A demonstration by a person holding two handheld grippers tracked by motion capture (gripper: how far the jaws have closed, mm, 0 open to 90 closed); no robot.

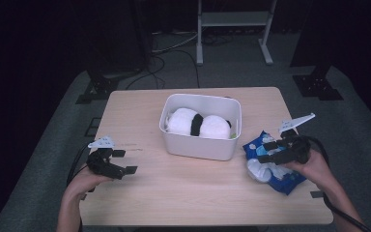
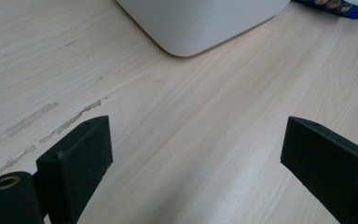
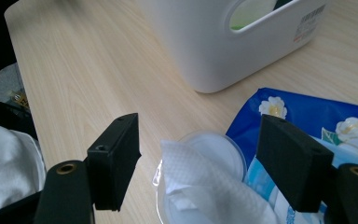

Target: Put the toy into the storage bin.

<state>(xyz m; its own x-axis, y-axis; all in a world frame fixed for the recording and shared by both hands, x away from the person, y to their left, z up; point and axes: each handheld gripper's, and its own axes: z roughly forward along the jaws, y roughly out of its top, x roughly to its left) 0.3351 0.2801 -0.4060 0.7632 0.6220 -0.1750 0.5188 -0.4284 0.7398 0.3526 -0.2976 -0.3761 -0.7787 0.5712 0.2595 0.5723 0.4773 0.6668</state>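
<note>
A blue wet-wipe pack (image 1: 270,166) (image 3: 317,116) lies on the table's right side, its round lid open and a white wipe (image 3: 200,179) sticking up from it. My right gripper (image 1: 269,151) (image 3: 200,163) hovers open over it, jaws on either side of the wipe without touching it. A white plastic bin (image 1: 200,126) (image 3: 223,42) (image 2: 200,23) stands mid-table holding a white and black plush (image 1: 197,123). My left gripper (image 1: 121,162) (image 2: 191,158) is open above bare wood at the left, nothing between its jaws.
The light wooden table (image 1: 140,111) has scuff marks (image 2: 42,121) near the left gripper. Dark stands and cables (image 1: 159,53) sit on the grey floor behind the table. A white frame (image 1: 234,21) stands at the back.
</note>
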